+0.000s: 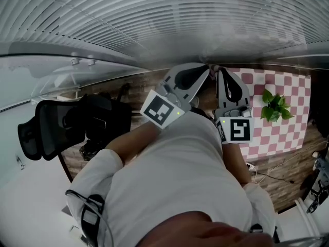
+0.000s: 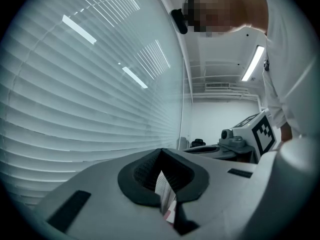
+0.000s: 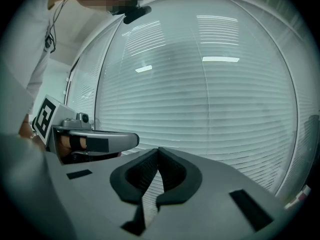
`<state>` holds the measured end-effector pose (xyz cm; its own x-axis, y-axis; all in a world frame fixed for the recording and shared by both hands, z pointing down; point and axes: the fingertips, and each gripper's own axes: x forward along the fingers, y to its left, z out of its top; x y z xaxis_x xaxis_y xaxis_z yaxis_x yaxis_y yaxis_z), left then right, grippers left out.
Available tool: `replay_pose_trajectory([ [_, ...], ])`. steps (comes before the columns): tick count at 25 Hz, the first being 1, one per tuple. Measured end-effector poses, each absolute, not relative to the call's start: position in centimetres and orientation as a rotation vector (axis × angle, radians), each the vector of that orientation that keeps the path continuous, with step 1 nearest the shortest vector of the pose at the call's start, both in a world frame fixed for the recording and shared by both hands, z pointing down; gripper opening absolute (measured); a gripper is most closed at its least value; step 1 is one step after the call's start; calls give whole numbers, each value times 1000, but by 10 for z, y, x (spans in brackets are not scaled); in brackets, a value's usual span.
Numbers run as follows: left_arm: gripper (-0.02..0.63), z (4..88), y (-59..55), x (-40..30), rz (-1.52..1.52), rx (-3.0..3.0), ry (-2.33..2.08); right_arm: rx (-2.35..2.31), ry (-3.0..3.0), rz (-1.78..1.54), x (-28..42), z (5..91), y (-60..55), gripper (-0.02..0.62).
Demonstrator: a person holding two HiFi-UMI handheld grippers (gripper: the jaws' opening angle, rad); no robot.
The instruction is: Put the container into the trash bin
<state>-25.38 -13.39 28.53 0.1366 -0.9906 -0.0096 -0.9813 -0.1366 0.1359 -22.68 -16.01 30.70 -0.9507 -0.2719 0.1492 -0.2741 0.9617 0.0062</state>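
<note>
My left gripper (image 2: 161, 181) and right gripper (image 3: 156, 176) both have their jaws pressed together on nothing. They sit side by side, aimed at the blinds (image 1: 154, 14) at 12 o'clock. No view shows the container, so I can't give its bearing or long axis. The dark shape (image 1: 100, 121) at 9 o'clock may be the bin.

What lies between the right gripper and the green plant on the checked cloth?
Nothing: in the head view only bare checked cloth shows between the right gripper and the plant.
</note>
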Motion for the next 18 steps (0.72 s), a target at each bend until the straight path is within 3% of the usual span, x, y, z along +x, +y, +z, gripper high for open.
replay_pose_trajectory([
  [18,32,290,-137,-255,-143,2288,-1977,435,-2969,24,-228,305,-166,31],
])
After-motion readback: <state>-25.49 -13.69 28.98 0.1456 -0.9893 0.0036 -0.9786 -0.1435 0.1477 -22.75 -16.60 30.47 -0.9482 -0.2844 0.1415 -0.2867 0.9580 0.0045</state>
